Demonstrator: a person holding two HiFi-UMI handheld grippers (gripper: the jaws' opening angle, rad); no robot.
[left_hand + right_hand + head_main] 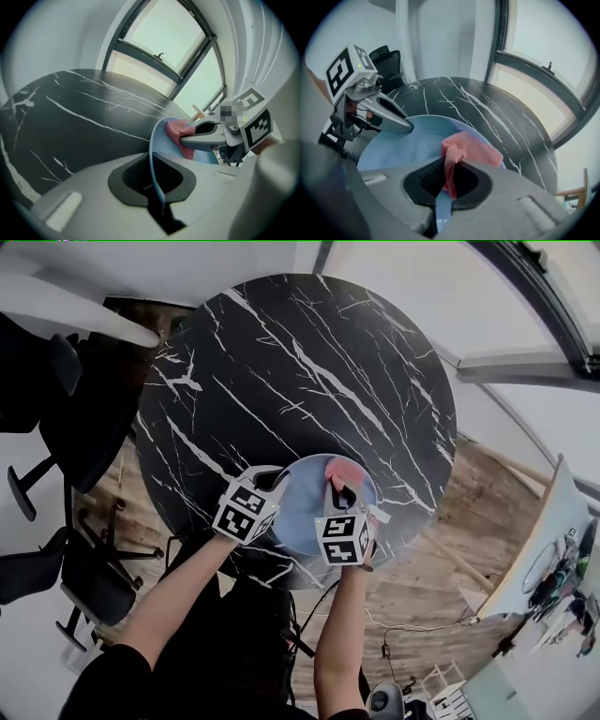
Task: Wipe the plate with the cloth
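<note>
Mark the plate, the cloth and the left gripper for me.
plate (302, 514): head view, bare blue face beside the cloth.
cloth (472, 147): right gripper view, middle of the pink fold lying on the plate.
left gripper (406, 124): right gripper view, jaw tips at the plate's rim.

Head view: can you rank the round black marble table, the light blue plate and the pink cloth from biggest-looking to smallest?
1. The round black marble table, by far the largest.
2. The light blue plate, clearly smaller.
3. The pink cloth, the smallest; only part of it shows.
</note>
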